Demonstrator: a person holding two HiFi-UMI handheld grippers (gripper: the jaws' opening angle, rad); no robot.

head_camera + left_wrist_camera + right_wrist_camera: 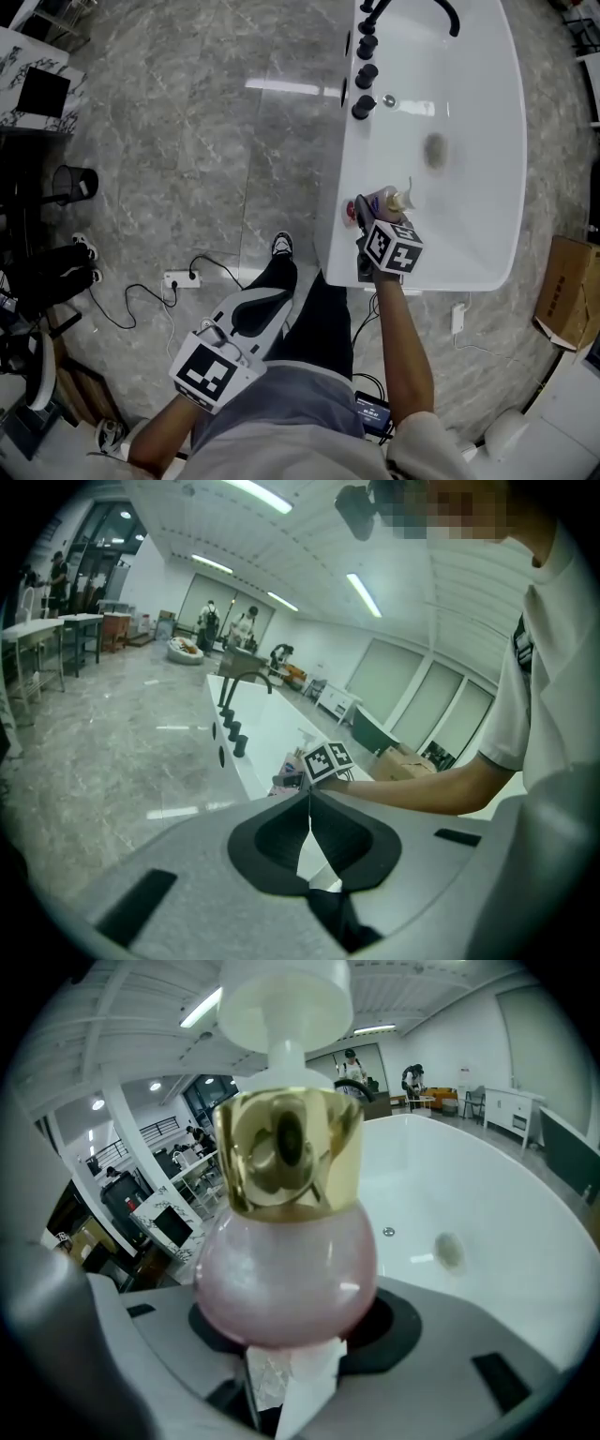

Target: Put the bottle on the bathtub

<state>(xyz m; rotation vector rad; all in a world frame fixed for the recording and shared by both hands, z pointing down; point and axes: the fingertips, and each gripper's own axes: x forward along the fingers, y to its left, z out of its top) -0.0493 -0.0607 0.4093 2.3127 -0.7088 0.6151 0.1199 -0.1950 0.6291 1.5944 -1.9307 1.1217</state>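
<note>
A pink pump bottle (284, 1274) with a gold collar and white pump head fills the right gripper view, held between the jaws of my right gripper (286, 1354). In the head view that right gripper (375, 217) holds the bottle (389, 200) over the near left rim of the white bathtub (487, 141). My left gripper (253, 314) hangs low by the person's leg, away from the tub, its jaws closed together with nothing between them. In the left gripper view the left gripper (307, 832) points toward the tub (262, 738).
Black tap knobs (364, 75) and a black spout (450, 14) stand along the tub's far left rim. A drain (435, 150) marks the tub floor. A power strip with cables (180, 277) lies on the marble floor; a cardboard box (568, 291) sits right.
</note>
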